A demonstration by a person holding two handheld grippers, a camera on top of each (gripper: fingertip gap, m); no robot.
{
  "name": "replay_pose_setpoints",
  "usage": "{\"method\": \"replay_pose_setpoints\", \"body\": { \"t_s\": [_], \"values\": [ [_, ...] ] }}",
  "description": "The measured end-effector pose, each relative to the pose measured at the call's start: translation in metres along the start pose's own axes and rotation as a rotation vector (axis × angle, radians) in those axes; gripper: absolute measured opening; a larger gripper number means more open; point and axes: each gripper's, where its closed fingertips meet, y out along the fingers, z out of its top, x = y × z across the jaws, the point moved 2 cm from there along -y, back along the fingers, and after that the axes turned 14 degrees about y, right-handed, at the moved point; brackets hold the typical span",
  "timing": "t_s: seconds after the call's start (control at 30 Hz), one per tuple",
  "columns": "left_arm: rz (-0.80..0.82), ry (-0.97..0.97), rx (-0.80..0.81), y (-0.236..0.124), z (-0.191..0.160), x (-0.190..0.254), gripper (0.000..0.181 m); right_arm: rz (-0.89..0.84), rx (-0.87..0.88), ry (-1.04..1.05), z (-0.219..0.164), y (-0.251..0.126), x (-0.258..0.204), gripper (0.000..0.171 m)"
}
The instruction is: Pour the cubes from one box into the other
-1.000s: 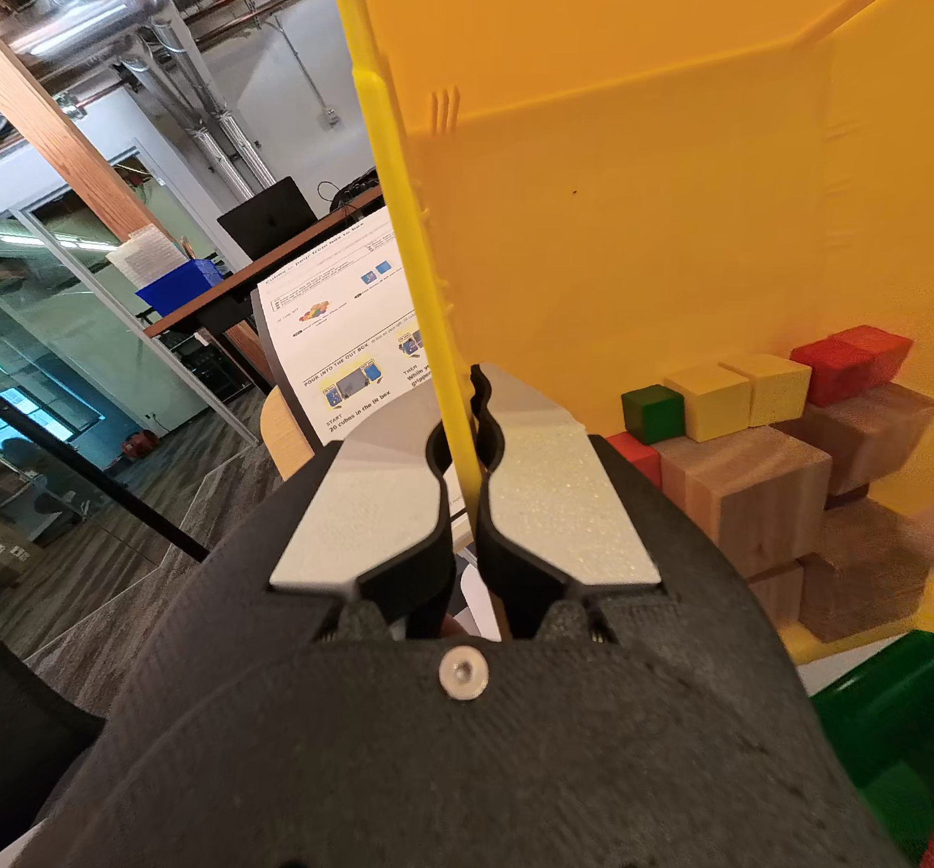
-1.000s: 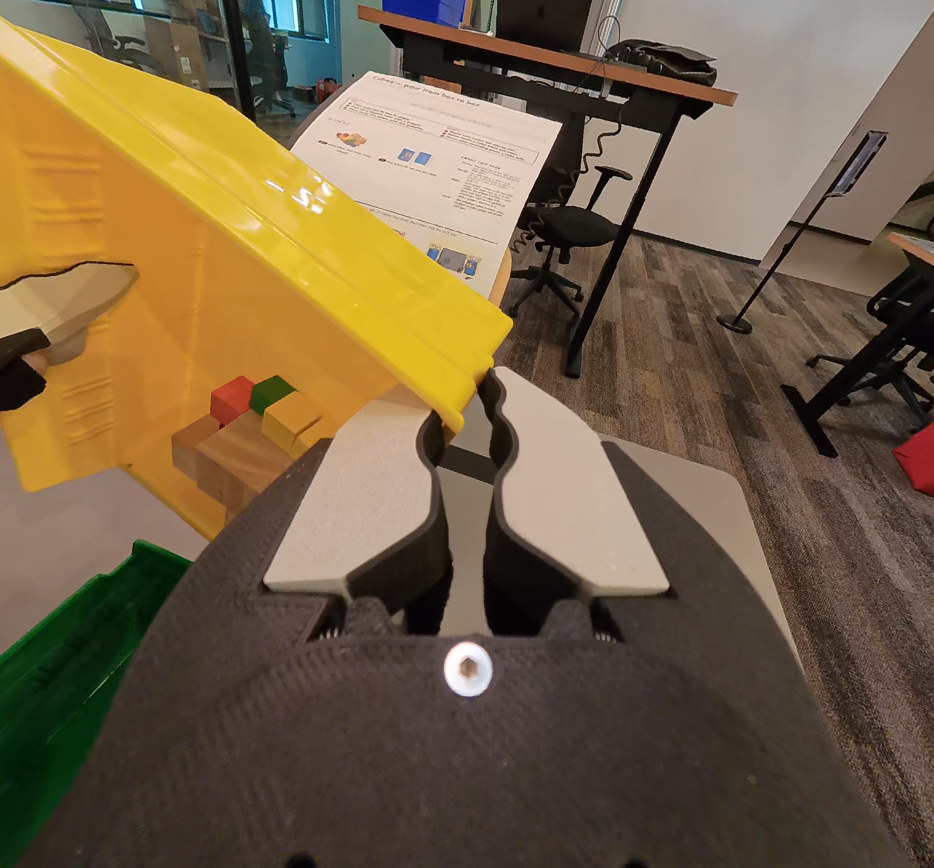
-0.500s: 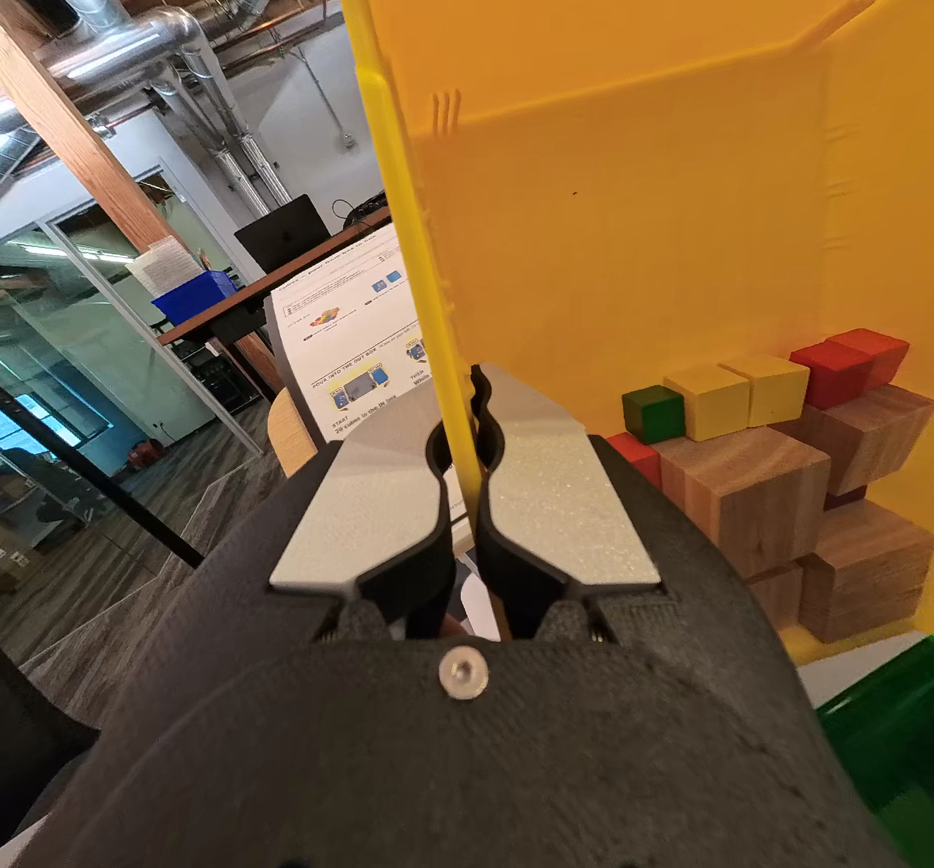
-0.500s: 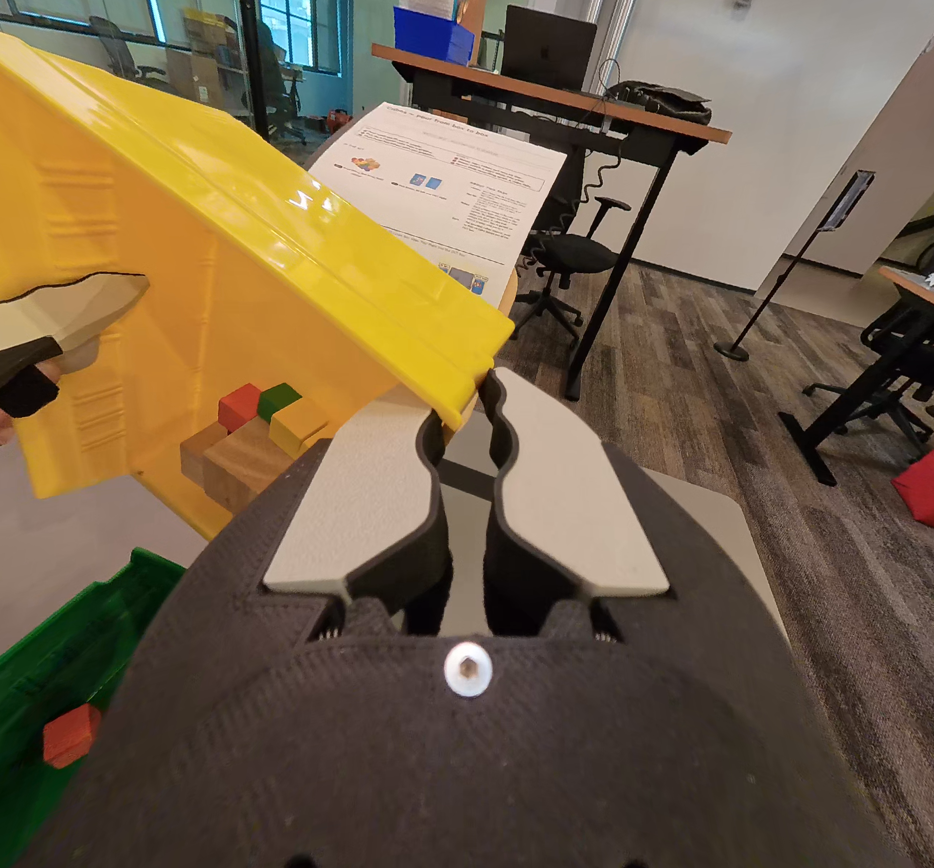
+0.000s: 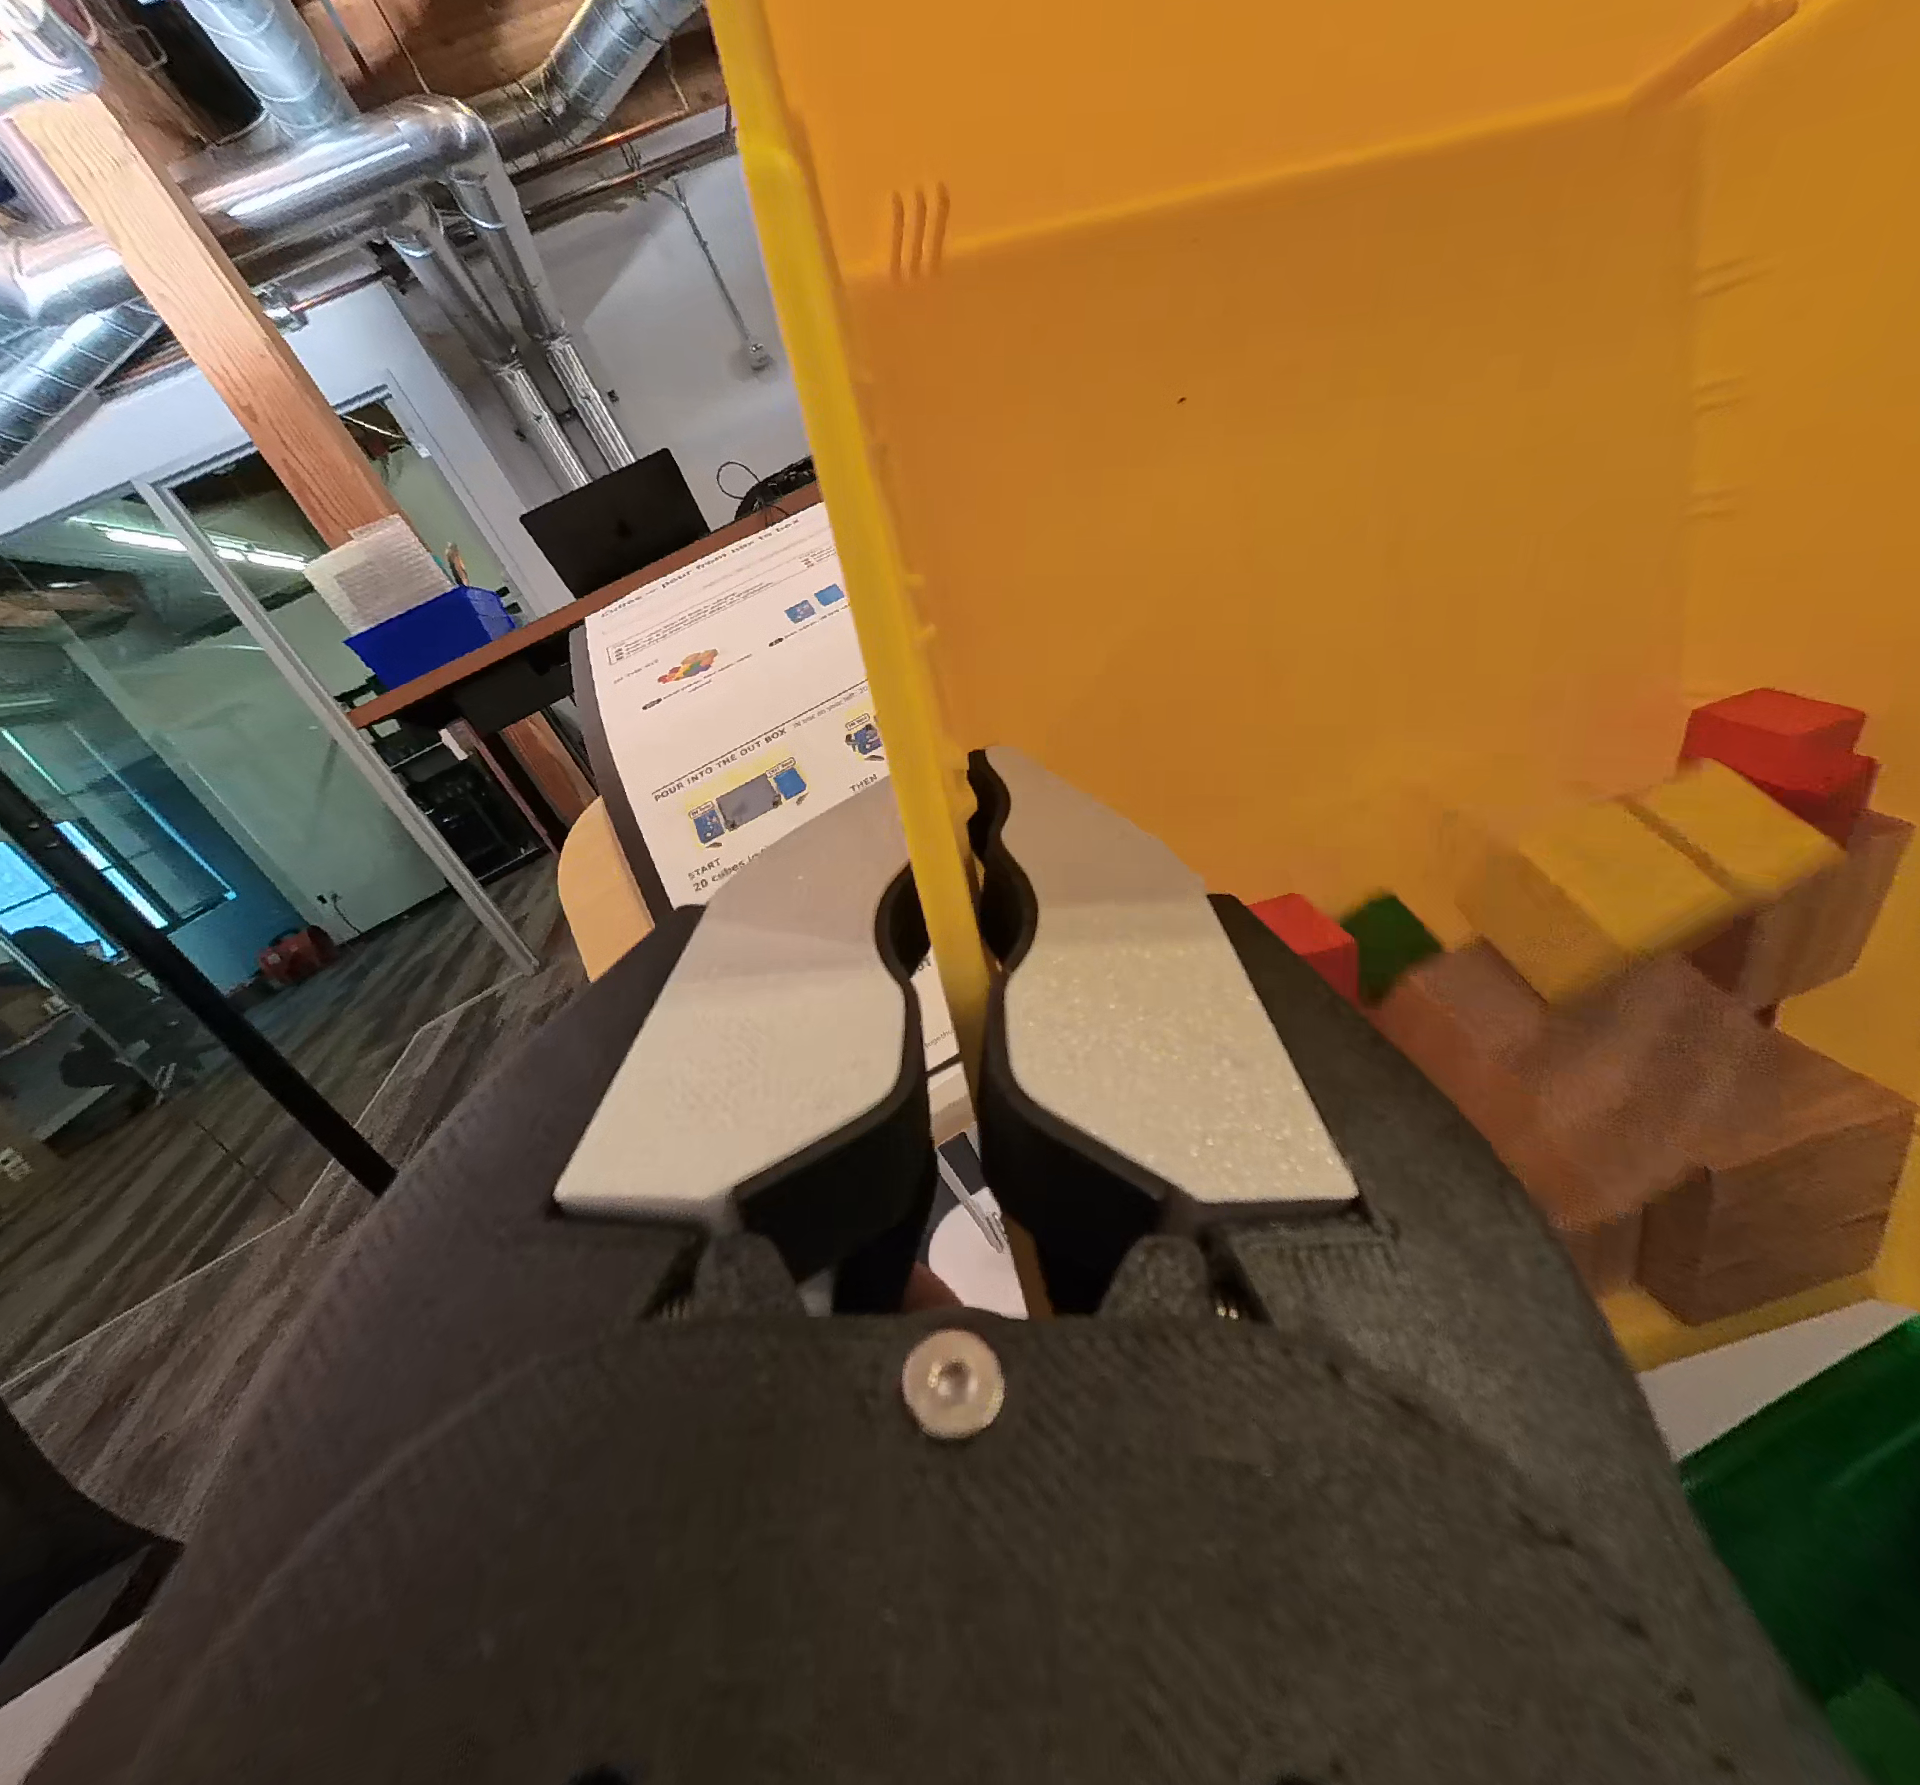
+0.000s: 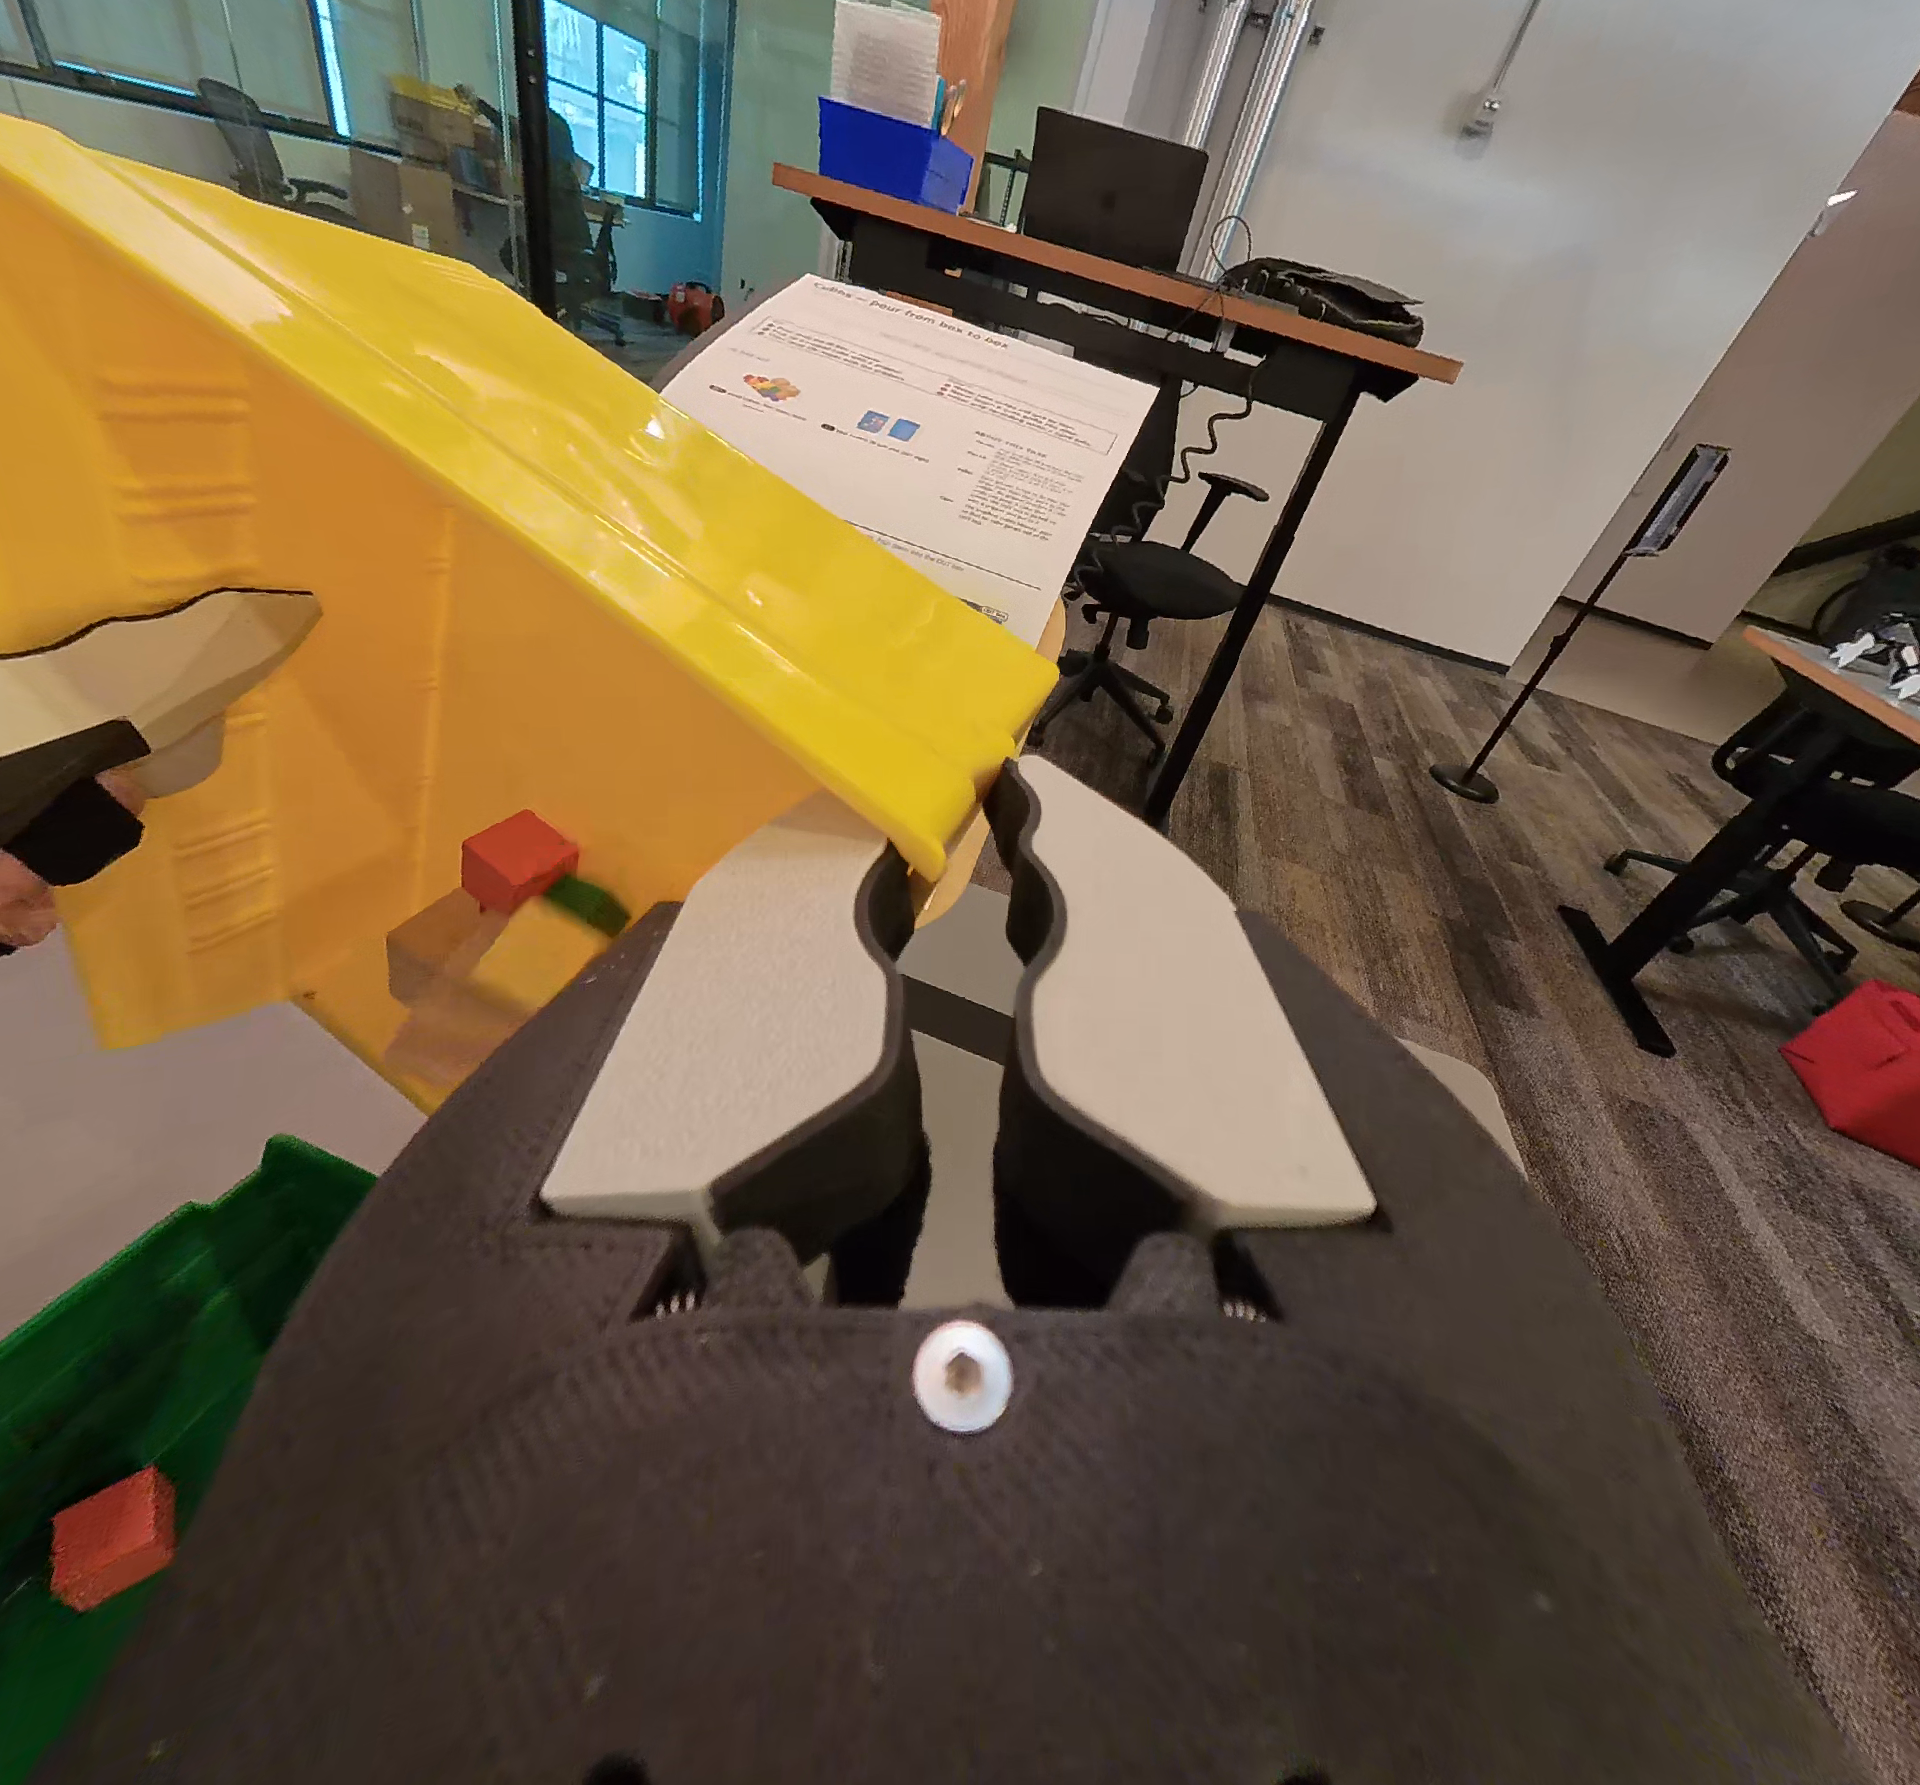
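Both grippers hold a yellow plastic box [image 5: 1299, 405] tilted steeply, its open side facing down toward a green box [image 6: 135, 1340]. My left gripper [image 5: 961, 800] is shut on the yellow box's side wall. My right gripper [image 6: 961, 800] is shut on the corner of its rim [image 6: 831, 655]. Wooden and coloured cubes [image 5: 1621, 1008] are piled at the low edge and blurred with motion; they also show in the right wrist view [image 6: 488, 925]. One red cube [image 6: 109, 1538] lies in the green box. The left gripper's fingers [image 6: 187, 655] show on the far wall.
A printed instruction sheet [image 6: 935, 426] stands behind the yellow box. A grey tabletop [image 6: 135, 1091] lies under the boxes. Beyond are a desk with a laptop [image 6: 1112, 187] and a blue bin [image 6: 894, 156], office chairs [image 6: 1153, 592] and wood-look flooring.
The yellow box has tipped further. The cubes at its low edge have begun sliding and are blurred. A red cube dropped into the green box half a second ago.
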Motion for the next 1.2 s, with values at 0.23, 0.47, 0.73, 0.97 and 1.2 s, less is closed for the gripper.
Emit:
{"method": "replay_pose_setpoints", "body": {
  "t_s": [0.23,0.47,0.73,0.97,1.2],
  "values": [
    [0.014,0.001,0.012,-0.002,0.004,-0.002,0.003,-0.001,0.015,-0.005,0.003,-0.004,-0.002,0.008],
    [0.023,0.005,0.02,-0.005,0.004,-0.003,0.003,0.002,0.024,-0.008,0.003,-0.006,-0.003,0.008],
    [0.045,-0.002,0.052,-0.01,0.008,-0.006,0.003,0.017,0.055,-0.025,0.008,-0.012,-0.008,0.009],
    [0.073,-0.013,0.085,-0.022,0.012,-0.009,0.003,0.061,0.085,-0.02,0.011,-0.02,-0.016,0.01],
    [0.075,-0.02,0.083,-0.026,0.009,-0.007,0.004,0.064,0.081,-0.021,0.008,-0.023,-0.019,0.01]
  ]
}}
